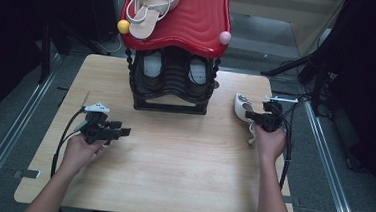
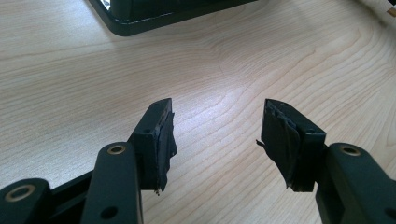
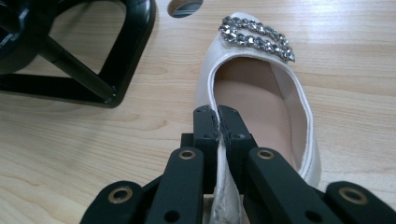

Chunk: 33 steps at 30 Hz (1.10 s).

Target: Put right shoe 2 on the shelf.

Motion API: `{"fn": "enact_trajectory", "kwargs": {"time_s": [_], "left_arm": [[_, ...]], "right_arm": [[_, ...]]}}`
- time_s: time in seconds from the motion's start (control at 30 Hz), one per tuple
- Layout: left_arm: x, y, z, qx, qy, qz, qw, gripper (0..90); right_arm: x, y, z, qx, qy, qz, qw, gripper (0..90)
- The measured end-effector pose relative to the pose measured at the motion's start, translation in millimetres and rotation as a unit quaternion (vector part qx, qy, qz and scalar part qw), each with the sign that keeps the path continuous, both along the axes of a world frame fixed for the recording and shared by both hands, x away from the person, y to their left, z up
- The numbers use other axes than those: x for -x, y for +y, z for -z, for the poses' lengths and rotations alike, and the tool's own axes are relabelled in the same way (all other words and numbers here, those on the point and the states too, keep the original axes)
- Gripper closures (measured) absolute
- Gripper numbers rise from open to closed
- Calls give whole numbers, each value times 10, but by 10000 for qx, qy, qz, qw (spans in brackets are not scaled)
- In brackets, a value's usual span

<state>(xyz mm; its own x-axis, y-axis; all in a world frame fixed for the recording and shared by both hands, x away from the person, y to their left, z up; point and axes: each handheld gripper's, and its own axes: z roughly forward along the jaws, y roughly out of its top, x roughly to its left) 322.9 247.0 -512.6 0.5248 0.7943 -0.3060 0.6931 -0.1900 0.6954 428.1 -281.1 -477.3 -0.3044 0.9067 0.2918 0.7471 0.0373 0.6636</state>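
A cream flat shoe with a rhinestone buckle lies near the right edge of the wooden table, toe pointing away from me. In the right gripper view the shoe shows its open inside, and my right gripper is shut on its left side wall, one jaw inside and one outside. From above, the right gripper reaches the shoe's heel end. My left gripper hovers at the table's left, pointing right. Its jaws stand wide open over bare wood, holding nothing.
A black shoe rack with a red wavy top stands at the table's far middle. A beige strappy sandal lies on top; dark shoes sit inside. The rack's base is just left of the cream shoe.
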Motion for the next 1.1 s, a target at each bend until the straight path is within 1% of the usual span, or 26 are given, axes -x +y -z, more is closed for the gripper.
{"fn": "enact_trajectory", "kwargs": {"time_s": [0.03,0.13,0.3,0.37,0.43,0.57,0.7,0.77,0.8,0.9,1.03,1.1], "left_arm": [[-3,1,0,5,17,18,10000,444],[-2,-3,3,24,32,18,10000,444],[3,3,-7,43,9,7,10000,443],[3,4,-8,56,19,-15,10000,443],[5,8,-11,39,10,7,10000,443],[13,12,-16,66,-9,-19,10000,444],[15,20,-16,79,-18,-22,10000,444],[15,22,-15,92,-20,-28,10000,445],[15,21,-15,84,-26,-25,10000,445],[16,21,-18,82,-23,-20,10000,445],[16,21,-18,86,-26,-28,10000,445],[16,19,-17,94,-27,-29,9999,445]], "right_arm": [[0,-7,-7,-26,-18,-35,10000,881],[-8,-14,-14,-231,11,-61,9997,882],[-35,5,-35,-315,50,-102,9994,882],[-46,13,-35,-427,29,-214,9989,883],[-60,23,-39,-531,57,-310,9981,884],[-92,66,-76,-479,26,-309,9984,885],[-114,105,-90,-539,5,-248,9982,885],[-118,119,-100,-538,41,-197,9984,885],[-124,131,-112,-499,87,-219,9985,884],[-136,163,-155,-380,103,-226,9990,884],[-151,177,-231,-413,56,-197,9989,884],[-165,186,-272,-438,81,-232,9987,884]]}}
